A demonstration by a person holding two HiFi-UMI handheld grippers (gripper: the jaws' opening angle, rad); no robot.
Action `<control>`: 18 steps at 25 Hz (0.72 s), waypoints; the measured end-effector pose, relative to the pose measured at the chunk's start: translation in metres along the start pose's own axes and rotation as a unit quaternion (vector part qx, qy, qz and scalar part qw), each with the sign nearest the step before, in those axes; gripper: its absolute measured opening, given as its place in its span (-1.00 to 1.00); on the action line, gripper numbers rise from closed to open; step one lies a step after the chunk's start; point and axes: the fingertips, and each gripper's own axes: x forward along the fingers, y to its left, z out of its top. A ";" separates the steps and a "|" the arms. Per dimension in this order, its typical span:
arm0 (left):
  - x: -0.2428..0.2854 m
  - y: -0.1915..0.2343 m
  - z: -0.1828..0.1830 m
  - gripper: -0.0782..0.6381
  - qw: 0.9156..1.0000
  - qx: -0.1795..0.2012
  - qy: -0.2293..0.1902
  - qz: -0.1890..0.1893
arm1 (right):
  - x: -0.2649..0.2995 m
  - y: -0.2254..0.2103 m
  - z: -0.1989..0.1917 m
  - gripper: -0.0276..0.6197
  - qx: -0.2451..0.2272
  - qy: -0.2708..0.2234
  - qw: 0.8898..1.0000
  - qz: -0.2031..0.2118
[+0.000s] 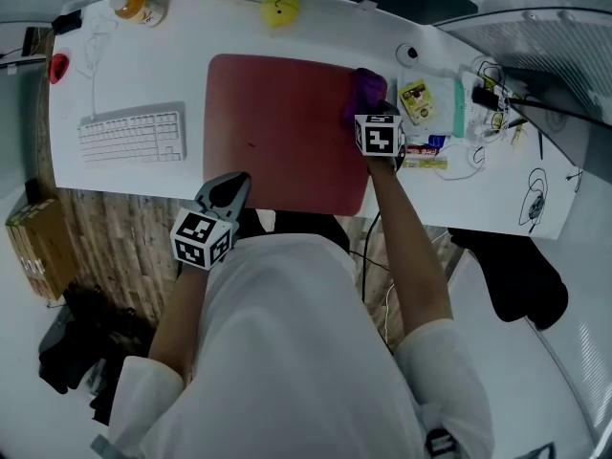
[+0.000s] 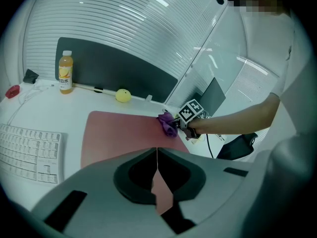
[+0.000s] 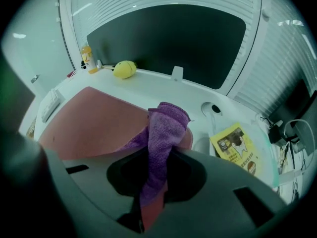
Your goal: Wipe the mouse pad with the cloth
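A dark red mouse pad [image 1: 282,132] lies in the middle of the white desk [image 1: 124,70]. My right gripper [image 1: 373,106] is shut on a purple cloth [image 3: 163,133], which hangs from its jaws over the pad's far right corner [image 1: 365,89]. The cloth [image 2: 168,124] also shows in the left gripper view at the pad's right edge [image 2: 124,133]. My left gripper [image 1: 228,191] hovers at the pad's near left corner, by the desk's front edge, jaws shut with nothing between them.
A white keyboard [image 1: 132,135] lies left of the pad. At the desk's back stand an orange drink bottle [image 1: 129,6] and a yellow toy [image 1: 278,6]. Right of the pad are a yellow leaflet [image 1: 418,100], small items and cables [image 1: 488,89]. A red object [image 1: 59,66] sits far left.
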 end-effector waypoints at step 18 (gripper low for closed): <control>-0.009 -0.018 0.012 -0.73 0.999 0.011 -0.028 0.033 | -0.042 -0.040 -0.010 -0.69 0.039 -0.035 0.998 -0.021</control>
